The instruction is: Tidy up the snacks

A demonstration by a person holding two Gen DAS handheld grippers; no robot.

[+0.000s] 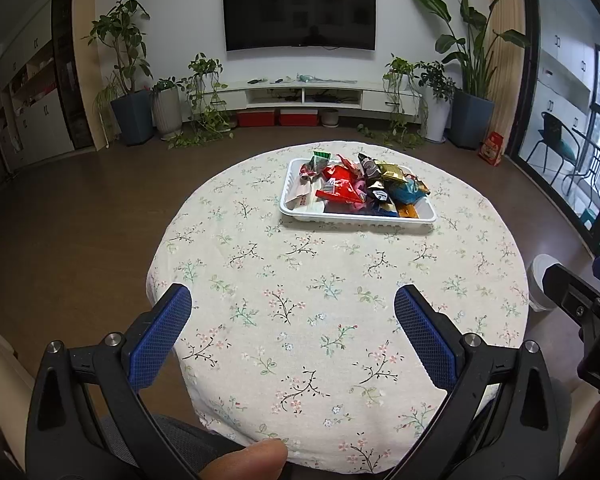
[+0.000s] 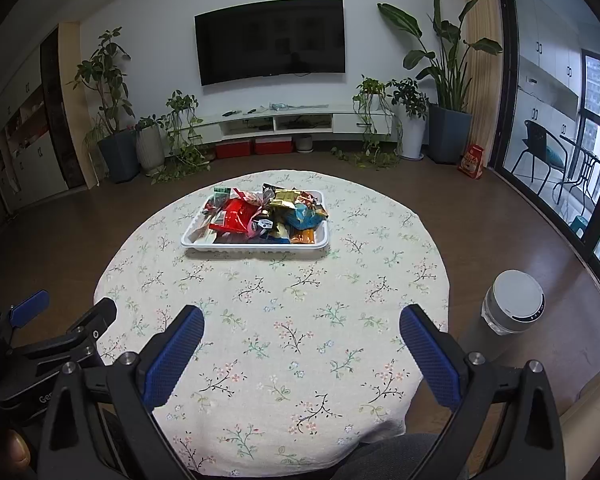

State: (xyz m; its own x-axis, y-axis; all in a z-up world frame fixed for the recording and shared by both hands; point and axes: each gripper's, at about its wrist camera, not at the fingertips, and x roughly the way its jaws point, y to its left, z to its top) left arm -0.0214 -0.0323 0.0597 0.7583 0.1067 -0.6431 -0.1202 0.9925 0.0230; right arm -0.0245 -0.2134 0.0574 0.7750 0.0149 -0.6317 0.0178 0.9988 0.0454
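A white tray [image 1: 356, 218] sits on the far half of the round table, heaped with snack packets [image 1: 352, 184] in red, gold, blue and dark wrappers. The right wrist view shows the same tray [image 2: 256, 245] and its snack packets [image 2: 268, 212] a little left of centre. My left gripper [image 1: 293, 306] hangs open over the near part of the table, nothing between its blue pads. My right gripper [image 2: 302, 326] is open too, well short of the tray and holding nothing. Each gripper shows at the edge of the other's view.
The round table wears a floral cloth [image 1: 300, 280] that hangs over its edge. A white cylindrical bin [image 2: 512, 308] stands on the floor at the table's right. Potted plants, a TV [image 1: 300, 12] and a low cabinet line the far wall. A glass door is at the right.
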